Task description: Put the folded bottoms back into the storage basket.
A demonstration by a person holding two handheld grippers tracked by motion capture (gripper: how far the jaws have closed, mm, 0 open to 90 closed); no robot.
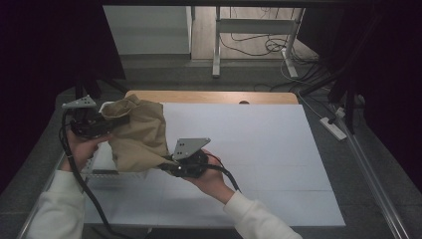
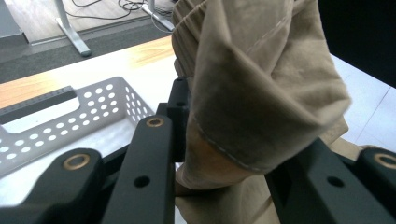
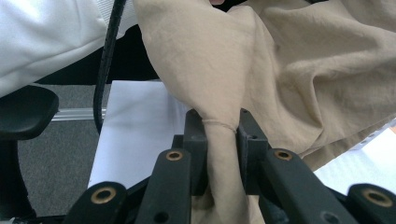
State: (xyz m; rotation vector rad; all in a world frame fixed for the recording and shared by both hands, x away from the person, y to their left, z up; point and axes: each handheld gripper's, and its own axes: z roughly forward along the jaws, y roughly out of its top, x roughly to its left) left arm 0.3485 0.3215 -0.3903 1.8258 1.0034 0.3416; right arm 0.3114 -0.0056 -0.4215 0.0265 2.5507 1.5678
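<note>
A tan cloth garment point(image 1: 137, 132) hangs bunched over the left part of the white table, held up between both grippers. My left gripper point(image 1: 97, 127) is at the cloth's upper left, shut on a thick fold with a stitched hem point(image 2: 252, 93). My right gripper point(image 1: 171, 167) is at the cloth's lower right corner, shut on a pinched bit of the tan cloth point(image 3: 219, 140). The garment drapes over a white perforated basket point(image 1: 107, 172), hiding most of it.
The basket's perforated wall and dark handle slot point(image 2: 84, 112) lie just beyond the left gripper. The white table cover point(image 1: 259, 149) stretches to the right, with a wooden strip point(image 1: 214, 97) along the far edge. A black chair part point(image 3: 23, 112) stands off the table's near side.
</note>
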